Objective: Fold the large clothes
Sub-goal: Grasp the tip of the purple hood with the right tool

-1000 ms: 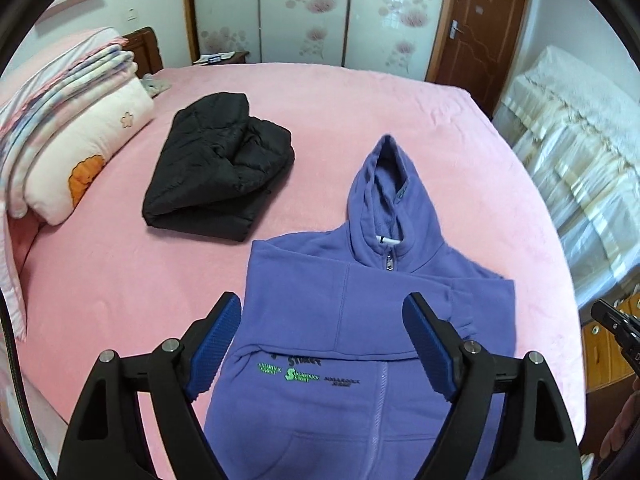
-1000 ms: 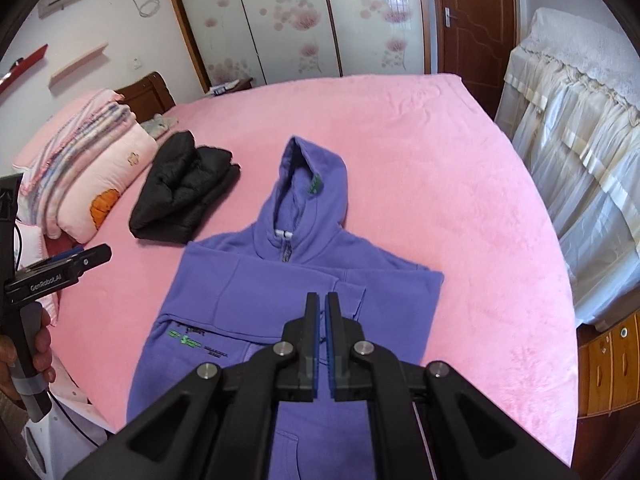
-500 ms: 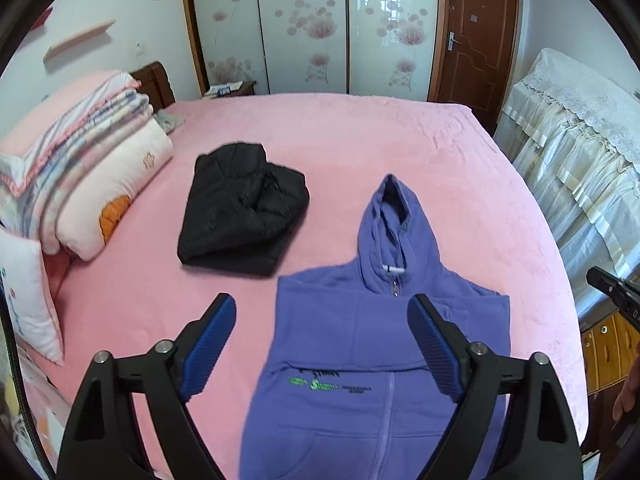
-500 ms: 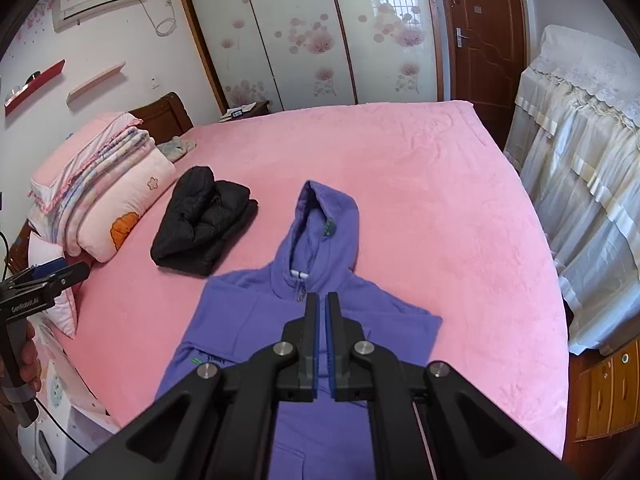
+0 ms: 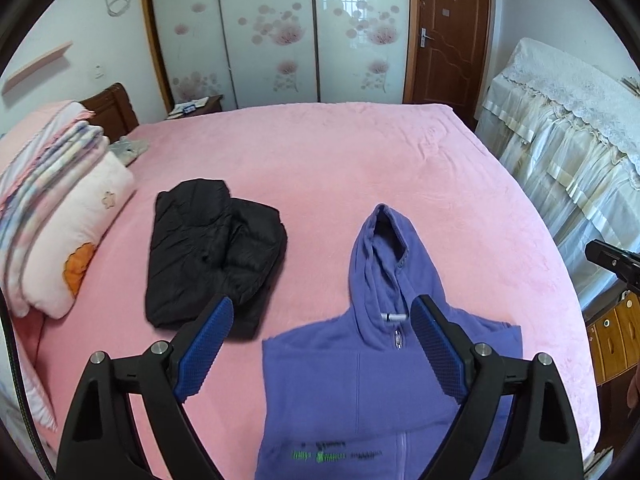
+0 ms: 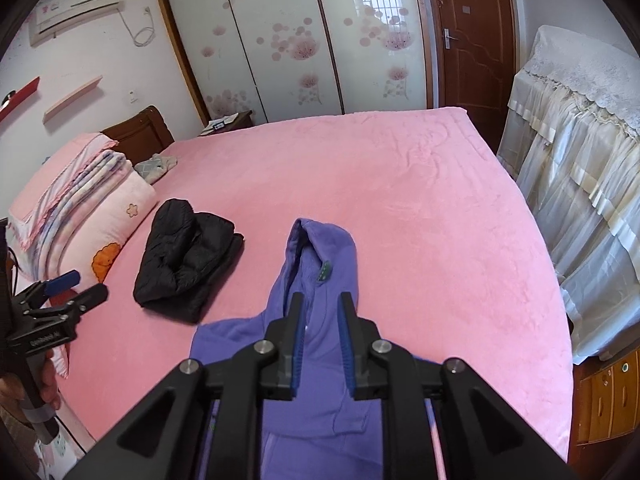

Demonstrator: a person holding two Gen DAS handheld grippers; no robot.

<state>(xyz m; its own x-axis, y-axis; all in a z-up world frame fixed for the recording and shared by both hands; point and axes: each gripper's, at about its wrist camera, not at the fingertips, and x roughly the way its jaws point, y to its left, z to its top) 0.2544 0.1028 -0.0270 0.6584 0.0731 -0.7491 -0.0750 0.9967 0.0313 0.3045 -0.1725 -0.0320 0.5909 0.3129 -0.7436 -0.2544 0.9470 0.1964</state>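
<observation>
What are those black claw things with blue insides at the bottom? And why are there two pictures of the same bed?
Those claws are grabbing tools. A person holds one in each hand, and each has a small camera looking along its two fingers, so you get two pictures: one from the left gripper, one from the right gripper. Both look down at a pink bed. On it lie a purple hoodie, its sleeves already folded in, and a folded black jacket beside it. Pillows and blankets sit at the left. Neither gripper holds anything: the left is wide open, and the right has just been opening a little.
</observation>
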